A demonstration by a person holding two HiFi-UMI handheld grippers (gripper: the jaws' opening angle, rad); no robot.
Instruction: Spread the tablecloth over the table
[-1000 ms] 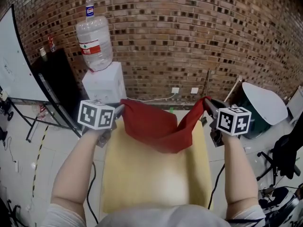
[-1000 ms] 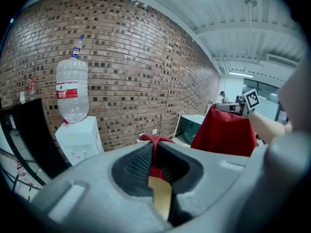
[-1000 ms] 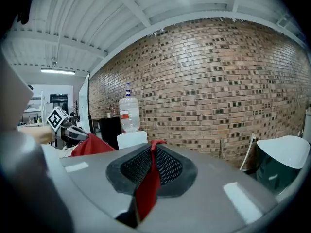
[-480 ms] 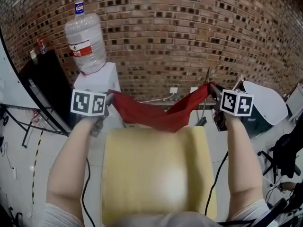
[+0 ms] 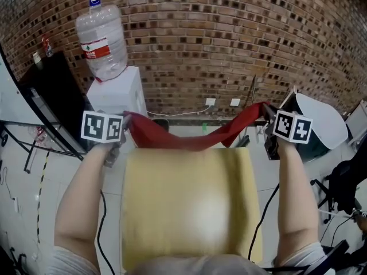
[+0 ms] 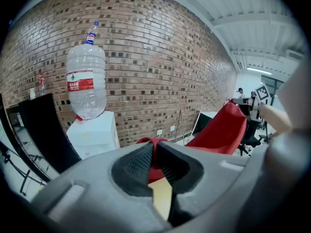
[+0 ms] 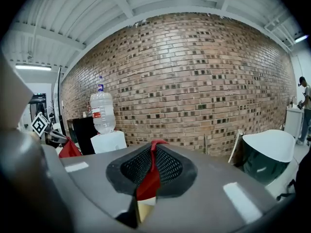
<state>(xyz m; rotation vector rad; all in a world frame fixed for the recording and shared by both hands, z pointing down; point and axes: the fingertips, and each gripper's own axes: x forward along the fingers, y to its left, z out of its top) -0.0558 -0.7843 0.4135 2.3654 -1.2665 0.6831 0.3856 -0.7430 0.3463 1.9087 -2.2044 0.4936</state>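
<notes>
We log both claws farther out and wider apart than a second ago: left claw [image 5: 126,121], right claw [image 5: 265,110]. The tablecloth [image 5: 189,137] no longer sags over the yellow surface [image 5: 183,211]; it stretches flatter along the far edge.

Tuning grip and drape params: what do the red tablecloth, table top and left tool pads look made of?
The tablecloth: thin woven fabric, matte red; it sags and folds softly between its held corners. The table top: pale yellow, smooth, with a soft bright patch; laminate or painted board, can't tell. On the left tool, the pads: black, probably rubber, fine grid texture.
</notes>
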